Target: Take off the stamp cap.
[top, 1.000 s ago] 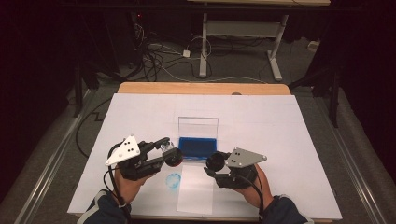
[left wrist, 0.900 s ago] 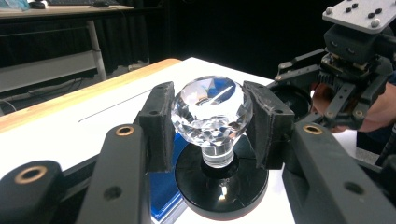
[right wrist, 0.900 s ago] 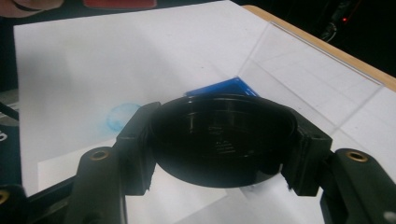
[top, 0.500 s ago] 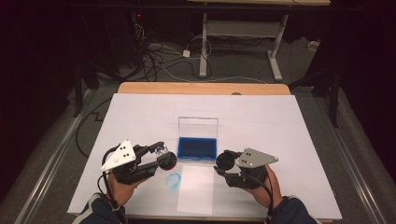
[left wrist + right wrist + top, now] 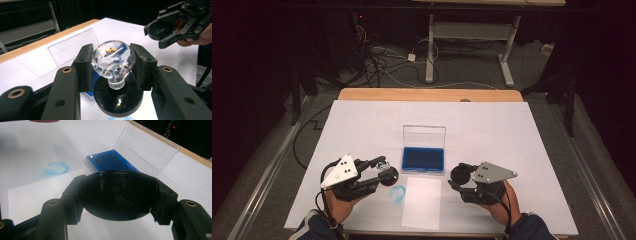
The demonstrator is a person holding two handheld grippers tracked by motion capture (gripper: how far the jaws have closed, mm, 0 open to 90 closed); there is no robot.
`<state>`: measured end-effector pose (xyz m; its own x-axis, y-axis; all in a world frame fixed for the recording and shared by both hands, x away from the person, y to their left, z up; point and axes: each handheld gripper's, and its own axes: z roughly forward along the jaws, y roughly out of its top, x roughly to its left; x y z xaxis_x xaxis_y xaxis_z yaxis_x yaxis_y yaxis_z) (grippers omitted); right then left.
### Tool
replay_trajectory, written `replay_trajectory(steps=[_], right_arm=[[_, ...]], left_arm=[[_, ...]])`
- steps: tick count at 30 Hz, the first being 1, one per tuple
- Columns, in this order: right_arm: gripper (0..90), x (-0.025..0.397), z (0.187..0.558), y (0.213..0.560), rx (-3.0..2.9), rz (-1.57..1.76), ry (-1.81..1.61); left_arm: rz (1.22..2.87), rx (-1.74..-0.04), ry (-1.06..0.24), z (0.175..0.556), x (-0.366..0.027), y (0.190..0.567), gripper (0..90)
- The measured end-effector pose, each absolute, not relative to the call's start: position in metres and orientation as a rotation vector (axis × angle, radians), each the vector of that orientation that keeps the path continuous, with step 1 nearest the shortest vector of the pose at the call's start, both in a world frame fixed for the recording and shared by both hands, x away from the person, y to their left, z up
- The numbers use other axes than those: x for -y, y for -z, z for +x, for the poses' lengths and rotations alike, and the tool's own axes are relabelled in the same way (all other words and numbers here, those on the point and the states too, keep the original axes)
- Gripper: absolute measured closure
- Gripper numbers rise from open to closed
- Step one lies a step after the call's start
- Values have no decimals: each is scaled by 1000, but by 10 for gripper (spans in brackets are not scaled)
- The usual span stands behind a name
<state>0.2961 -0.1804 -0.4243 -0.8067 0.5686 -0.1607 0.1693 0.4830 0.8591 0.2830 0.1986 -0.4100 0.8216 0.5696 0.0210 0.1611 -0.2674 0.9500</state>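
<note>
High view: open ink pad case (image 5: 423, 159) holds blue pad; left gripper (image 5: 384, 171) clamps crystal stamp (image 5: 388, 174), right gripper (image 5: 460, 176) black cap (image 5: 460, 173).

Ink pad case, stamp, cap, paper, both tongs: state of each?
Ink pad case: open, clear lid upright, blue pad exposed.
Crystal-handled stamp: gripped by its faceted knob, black base down, off the table.
Black round cap: off the stamp, held hollow side up.
White paper sheet: flat, unmarked.
Blue ring mark: stamped on the table cover, beside the sheet.
Left tongs: shut on stamp.
Right tongs: shut on cap.
</note>
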Motion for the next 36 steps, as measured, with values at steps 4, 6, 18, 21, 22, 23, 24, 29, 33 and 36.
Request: replay_trajectory(steps=[4, 6, 18, 21, 22, 23, 24, 29, 33, 36], right_arm=[[383, 184, 296, 426, -2309, 626, -1266], [384, 186, 296, 427, -2316, 630, -1262], [383, 189, 292, 439, -2376, 625, -1226], [383, 187, 292, 441, -2388, 626, -1226], [383, 186, 293, 443, -2399, 622, -1219], [383, 185, 293, 444, -2403, 621, -1218], [383, 183, 293, 446, -2413, 619, -1216], [383, 177, 292, 450, -2443, 600, -1210], [383, 175, 292, 453, -2462, 595, -1208], [383, 174, 292, 453, -2466, 590, -1205]], left_arm=[[1834, -554, -435, 282, -200, 412, 543], [1833, -554, -439, 281, -202, 412, 544], [1839, -558, -443, 279, -204, 413, 543], [1840, -555, -443, 279, -203, 413, 543], [1840, -554, -442, 279, -203, 413, 543], [1840, -554, -443, 279, -203, 413, 543], [1840, -554, -444, 279, -203, 413, 543], [1836, -554, -446, 278, -204, 412, 543], [1836, -553, -447, 278, -204, 412, 543], [1835, -553, -447, 278, -204, 412, 543]])
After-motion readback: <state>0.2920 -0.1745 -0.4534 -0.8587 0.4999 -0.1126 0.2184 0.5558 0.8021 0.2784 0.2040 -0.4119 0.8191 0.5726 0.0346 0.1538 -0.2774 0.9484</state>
